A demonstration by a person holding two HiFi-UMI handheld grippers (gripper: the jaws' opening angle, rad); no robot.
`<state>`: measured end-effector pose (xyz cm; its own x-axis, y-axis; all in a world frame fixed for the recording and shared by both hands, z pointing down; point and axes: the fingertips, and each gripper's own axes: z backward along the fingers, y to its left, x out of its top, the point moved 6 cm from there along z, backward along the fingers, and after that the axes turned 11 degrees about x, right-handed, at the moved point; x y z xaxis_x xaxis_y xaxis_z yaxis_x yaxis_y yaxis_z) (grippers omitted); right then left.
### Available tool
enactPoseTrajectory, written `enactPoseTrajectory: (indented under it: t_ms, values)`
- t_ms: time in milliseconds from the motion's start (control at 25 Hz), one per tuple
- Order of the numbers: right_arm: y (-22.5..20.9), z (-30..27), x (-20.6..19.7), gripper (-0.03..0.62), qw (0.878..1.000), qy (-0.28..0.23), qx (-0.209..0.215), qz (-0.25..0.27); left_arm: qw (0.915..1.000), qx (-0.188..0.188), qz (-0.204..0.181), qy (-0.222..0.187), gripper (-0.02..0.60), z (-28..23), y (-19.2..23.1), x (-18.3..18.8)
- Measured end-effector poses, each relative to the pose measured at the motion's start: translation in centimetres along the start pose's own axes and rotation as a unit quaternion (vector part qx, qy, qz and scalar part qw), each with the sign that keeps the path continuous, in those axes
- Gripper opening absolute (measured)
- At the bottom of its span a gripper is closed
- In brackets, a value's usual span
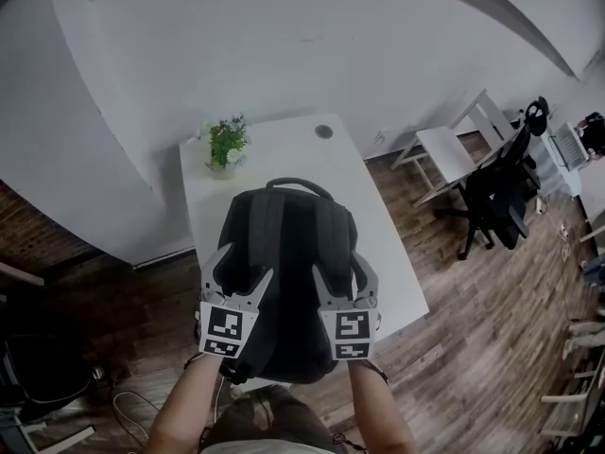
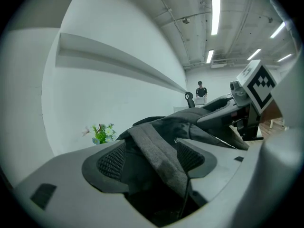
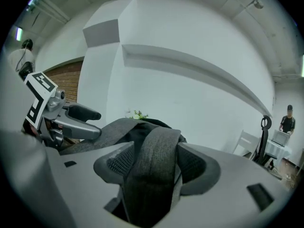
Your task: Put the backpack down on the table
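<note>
A black backpack (image 1: 288,225) lies on the white table (image 1: 284,145), its top handle pointing to the far side. Both grippers sit on its near half. My left gripper (image 1: 248,263) is open; a grey shoulder strap (image 2: 159,158) runs slantwise between its pads and a gap shows beside the left pad. My right gripper (image 1: 337,265) also stands wide, with the other grey strap (image 3: 154,151) lying loosely between its pads (image 3: 121,163). Each gripper view shows the other gripper off to the side, above the bag.
A small potted plant (image 1: 227,145) stands at the table's far left corner, near a round cable hole (image 1: 324,131). To the right on the wooden floor are a white side table (image 1: 444,149) and a black office chair (image 1: 496,197). A person (image 2: 201,89) stands far off.
</note>
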<state>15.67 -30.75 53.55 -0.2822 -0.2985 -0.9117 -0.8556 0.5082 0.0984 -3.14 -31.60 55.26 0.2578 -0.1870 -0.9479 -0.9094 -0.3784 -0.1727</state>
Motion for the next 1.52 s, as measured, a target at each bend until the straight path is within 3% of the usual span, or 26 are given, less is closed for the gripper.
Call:
enactPoseTrajectory:
  t_ms: [680, 800, 840, 880, 960, 1240, 1520]
  values:
    - [0.2, 2.3, -0.2, 0.258, 1.000, -0.011, -0.014, 0.017, 0.9997, -0.018, -0.015, -0.006, 0.334, 1.1, -2.2, 1.1]
    - [0.4, 2.9, 0.2, 0.253, 1.000, -0.015, -0.019, 0.017, 0.9997, -0.017, -0.013, -0.012, 0.256, 1.7, -2.1, 1.5]
    - [0.5, 3.2, 0.4, 0.227, 0.999, -0.017, -0.023, 0.018, 0.9997, -0.017, -0.011, -0.015, 0.205, 1.9, -2.0, 1.7]
    - [0.6, 3.5, 0.6, 0.158, 0.999, -0.018, -0.028, 0.021, 0.9996, -0.018, -0.010, -0.018, 0.168, 2.2, -1.9, 1.8]
    - [0.9, 4.0, 1.0, 0.124, 0.999, -0.021, -0.034, 0.023, 0.9995, -0.019, -0.010, -0.022, 0.127, 2.7, -1.7, 2.1]
    - [2.5, 5.9, 2.4, 0.052, 0.998, -0.036, -0.051, 0.014, 0.9979, -0.056, -0.019, -0.026, 0.033, 4.8, -2.1, 2.9]
    - [4.5, 8.5, 4.2, 0.043, 0.997, -0.058, -0.058, 0.002, 0.9966, -0.063, -0.015, -0.052, 0.017, 7.9, -1.7, 4.5]
